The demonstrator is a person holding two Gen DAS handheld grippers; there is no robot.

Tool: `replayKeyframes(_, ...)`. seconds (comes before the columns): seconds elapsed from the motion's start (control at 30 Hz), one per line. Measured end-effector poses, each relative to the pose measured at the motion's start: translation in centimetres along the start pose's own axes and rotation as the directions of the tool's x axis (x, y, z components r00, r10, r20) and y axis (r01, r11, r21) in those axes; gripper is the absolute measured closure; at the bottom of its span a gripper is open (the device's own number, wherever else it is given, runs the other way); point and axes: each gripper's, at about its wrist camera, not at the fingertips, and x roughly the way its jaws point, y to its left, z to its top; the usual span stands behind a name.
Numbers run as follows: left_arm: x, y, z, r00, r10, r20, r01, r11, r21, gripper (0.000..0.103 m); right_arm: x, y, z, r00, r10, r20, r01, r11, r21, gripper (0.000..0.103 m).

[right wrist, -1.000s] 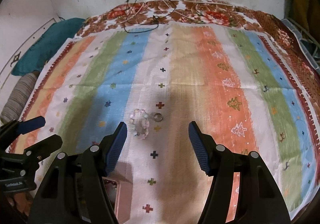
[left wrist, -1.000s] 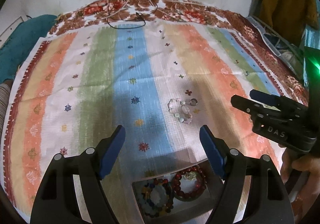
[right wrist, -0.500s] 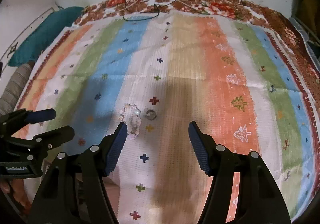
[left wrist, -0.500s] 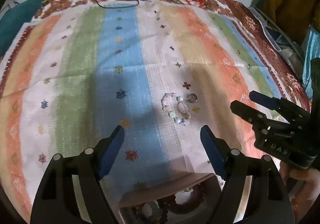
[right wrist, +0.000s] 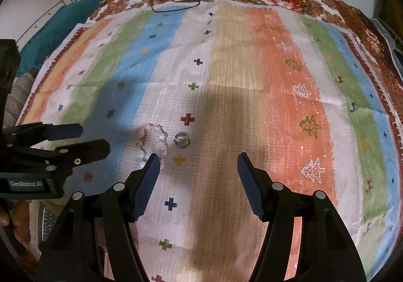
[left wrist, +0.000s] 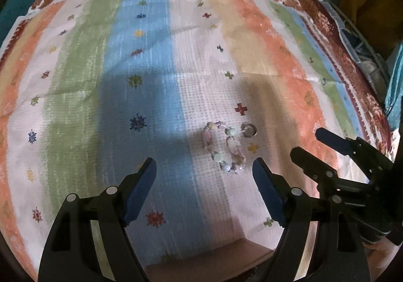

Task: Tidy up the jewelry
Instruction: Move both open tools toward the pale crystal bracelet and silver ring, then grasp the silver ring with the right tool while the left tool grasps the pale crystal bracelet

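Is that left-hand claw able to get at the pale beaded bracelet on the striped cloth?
Probably yes: the left gripper is open and empty, the pale beaded bracelet lies bare just ahead, and the small ring beside it seems clear.

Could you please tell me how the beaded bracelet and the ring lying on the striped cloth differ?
The beaded bracelet is a wide loop of many pale pink, white and greenish beads; the ring is one small silvery band. The bracelet sprawls unevenly, while the ring is compact and round. The bracelet lies nearer the left hand-held gripper; the ring lies beside it, toward the red cross. Both rest loose on the striped cloth, untouched.
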Motion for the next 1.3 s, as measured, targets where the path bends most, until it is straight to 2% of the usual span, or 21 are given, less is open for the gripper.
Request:
replayKeyframes(0.67,4.1,-0.2,2.3,0.993,0.044,-0.107,-0.044,0.999,0.006,0.028,2.8,-0.5,0.7,0.999,0.027,-0.036,-0.028,0.999,-0.016,0.039)
replayKeyframes(0.93,5.9,0.4,2.8,0.985,0.070,-0.155,-0.069,0.998,0.009,0.049,4.0,0.1,0.8,0.999,0.016,-0.047,-0.020,0.997,-0.074,0.039)
replayKeyframes(1.17,6.6,0.6,3.4,0.986,0.076,-0.151,-0.076,0.997,0.007,0.059,4.5,0.5,0.9,0.999,0.016,-0.049,-0.021,0.994,-0.106,0.040)
replayKeyframes(1.23,6.7,0.5,3.5,0.985,0.091,-0.148,-0.090,0.996,0.015,0.071,4.6,0.6,0.9,0.999,0.009,-0.050,-0.015,0.993,-0.119,0.040)
replayKeyframes(1.3,6.8,1.0,3.6,0.984,0.094,-0.150,-0.094,0.996,0.007,0.078,4.8,0.7,0.9,0.999,0.007,-0.051,-0.014,0.992,-0.124,0.040)
